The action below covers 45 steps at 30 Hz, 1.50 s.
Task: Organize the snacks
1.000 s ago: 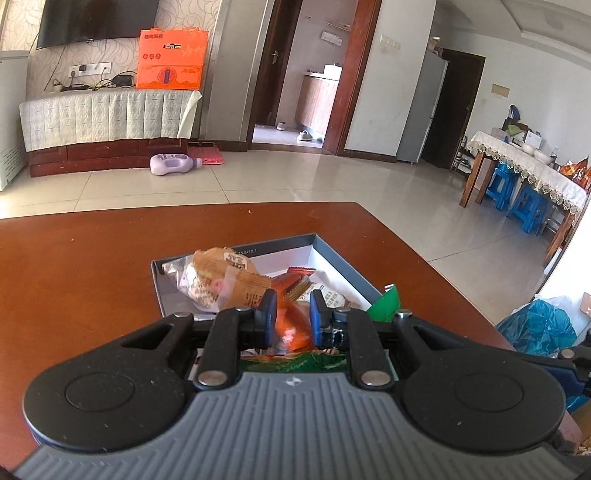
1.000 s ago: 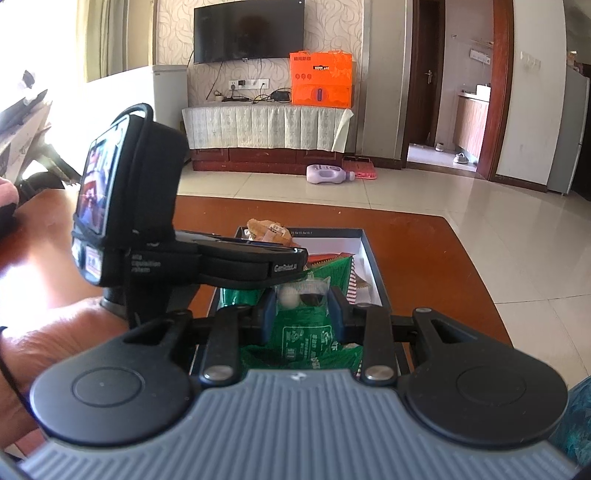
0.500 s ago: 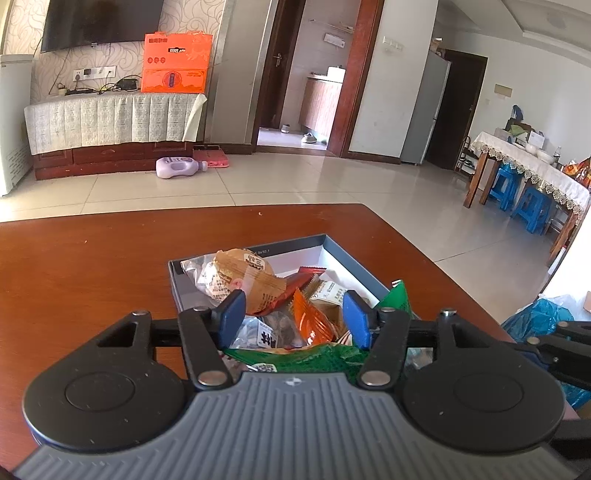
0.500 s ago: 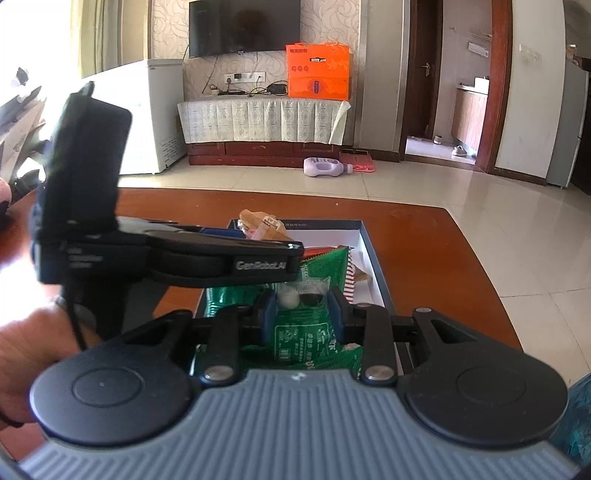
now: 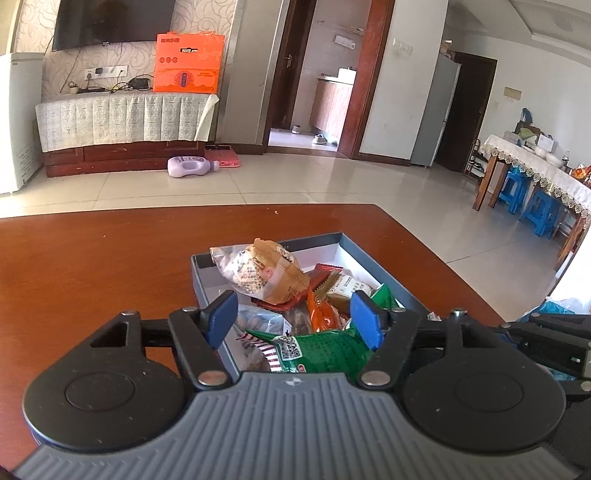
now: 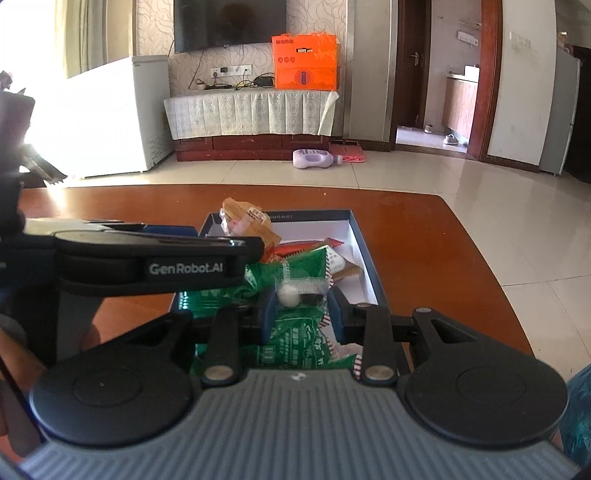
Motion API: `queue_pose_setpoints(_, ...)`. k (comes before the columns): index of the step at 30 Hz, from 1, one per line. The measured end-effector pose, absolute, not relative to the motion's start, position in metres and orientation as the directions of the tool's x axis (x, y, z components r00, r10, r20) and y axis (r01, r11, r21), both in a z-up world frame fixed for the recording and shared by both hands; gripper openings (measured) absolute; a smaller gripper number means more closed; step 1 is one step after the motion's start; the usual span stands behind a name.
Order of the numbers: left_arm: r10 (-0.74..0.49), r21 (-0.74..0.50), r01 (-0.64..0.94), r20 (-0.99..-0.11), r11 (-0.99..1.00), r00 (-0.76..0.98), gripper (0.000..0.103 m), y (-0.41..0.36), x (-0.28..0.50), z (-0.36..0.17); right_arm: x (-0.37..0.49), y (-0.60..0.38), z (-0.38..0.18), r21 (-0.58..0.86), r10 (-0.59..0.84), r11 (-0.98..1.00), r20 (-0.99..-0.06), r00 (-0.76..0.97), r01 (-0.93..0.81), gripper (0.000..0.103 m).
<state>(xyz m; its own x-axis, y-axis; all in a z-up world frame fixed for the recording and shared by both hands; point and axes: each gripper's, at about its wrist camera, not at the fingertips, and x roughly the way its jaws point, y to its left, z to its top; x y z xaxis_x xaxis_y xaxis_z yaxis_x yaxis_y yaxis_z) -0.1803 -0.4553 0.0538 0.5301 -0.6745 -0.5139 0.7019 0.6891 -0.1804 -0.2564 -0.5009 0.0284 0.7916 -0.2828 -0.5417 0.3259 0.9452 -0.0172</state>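
The floor [image 5: 295,184] has pale shiny tiles. A television [image 6: 229,22] hangs on the patterned wall above a cloth-covered cabinet [image 6: 251,114]. A white freezer [image 6: 110,114] stands in bright sunlight.

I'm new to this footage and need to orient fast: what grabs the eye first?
A blue-rimmed box heaped with snack packets sits on the red-brown table. The right gripper pinches a green packet over it, while the left gripper gapes open above the pile.
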Motion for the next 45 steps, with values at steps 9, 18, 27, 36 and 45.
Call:
queue_pose_setpoints(9, -0.615, -0.137, 0.659, -0.534, 0.739, 0.579, 0.099, -0.452, -0.185, 0.058, -0.257, -0.502, 0.024, -0.02, -0.292, 0.941, -0.555, 0.779, 0.339, 0.034)
queue_pose_setpoints(18, -0.623, -0.069, 0.7, -0.524, 0.711, 0.581, 0.103, -0.464, -0.205, 0.058, -0.256, -0.507, 0.012, -0.031, -0.3, 0.936, -0.586, 0.752, 0.35, 0.034)
queue_pose_setpoints(27, -0.603, -0.035, 0.694, -0.527, 0.719, 0.599, 0.103, -0.466, -0.212, 0.057, -0.264, -0.501, 0.023, -0.05, -0.3, 0.941, -0.575, 0.761, 0.334, 0.043)
queue_pose_setpoints(36, -0.604, -0.087, 0.672, -0.534, 0.735, 0.592, 0.103, -0.456, -0.222, 0.061, -0.29, -0.49, 0.038, -0.026, -0.307, 0.935, -0.556, 0.773, 0.353, 0.049)
queue_pose_setpoints(45, -0.598, -0.076, 0.665, -0.522, 0.743, 0.609, 0.103, -0.423, -0.264, 0.086, -0.336, -0.467, 0.057, 0.053, -0.306, 0.92, -0.524, 0.795, 0.388, 0.052)
